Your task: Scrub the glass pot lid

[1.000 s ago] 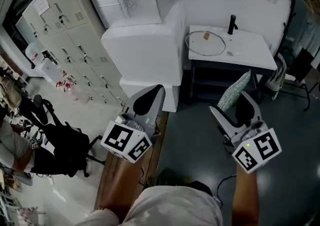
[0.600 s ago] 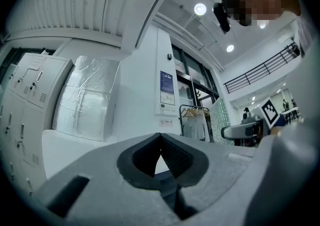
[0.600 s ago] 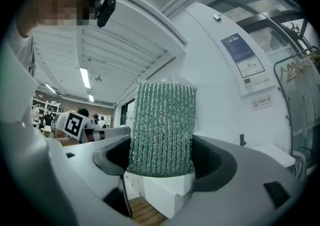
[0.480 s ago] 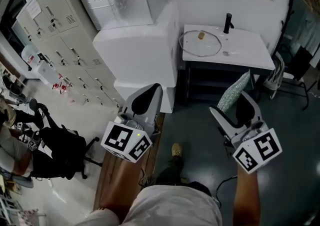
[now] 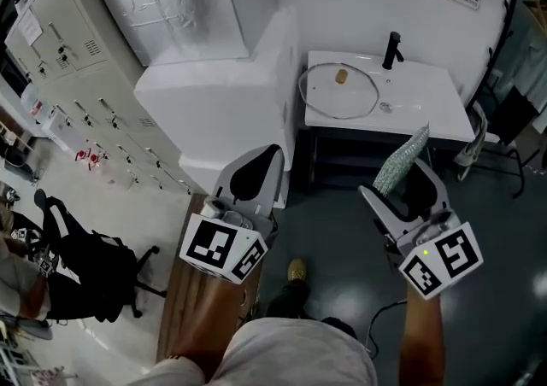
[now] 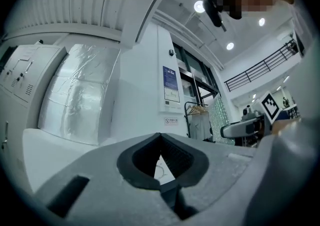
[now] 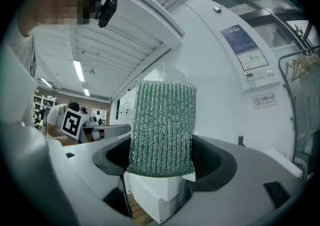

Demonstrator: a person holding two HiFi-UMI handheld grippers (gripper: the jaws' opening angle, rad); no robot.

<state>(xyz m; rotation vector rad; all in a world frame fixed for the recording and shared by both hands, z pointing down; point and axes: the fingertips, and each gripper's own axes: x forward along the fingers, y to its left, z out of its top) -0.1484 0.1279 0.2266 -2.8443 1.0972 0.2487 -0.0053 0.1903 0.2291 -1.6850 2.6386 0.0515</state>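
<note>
The glass pot lid [image 5: 338, 90], round with a cork-coloured knob, lies flat on the white sink top [image 5: 432, 111] far ahead of both grippers. My right gripper [image 5: 412, 172] is shut on a green scouring sponge [image 5: 400, 159] that sticks up out of its jaws; the right gripper view shows the sponge [image 7: 162, 127] standing upright between the pads. My left gripper [image 5: 254, 172] is shut with nothing in it, at the lower middle left of the head view. The left gripper's [image 6: 161, 151] jaws meet tip to tip, with only a sliver of the room showing through.
A black tap [image 5: 391, 49] stands at the back of the sink top. A big white block [image 5: 224, 115] sits left of the sink, grey lockers [image 5: 60, 51] further left. A wooden bench [image 5: 209, 307] lies under my left gripper. A shoe [image 5: 296, 271] shows on the dark floor.
The sink top and lid have slid left and a little nearer in the head view as the person walks closer. Both grippers keep their places in the frame.
</note>
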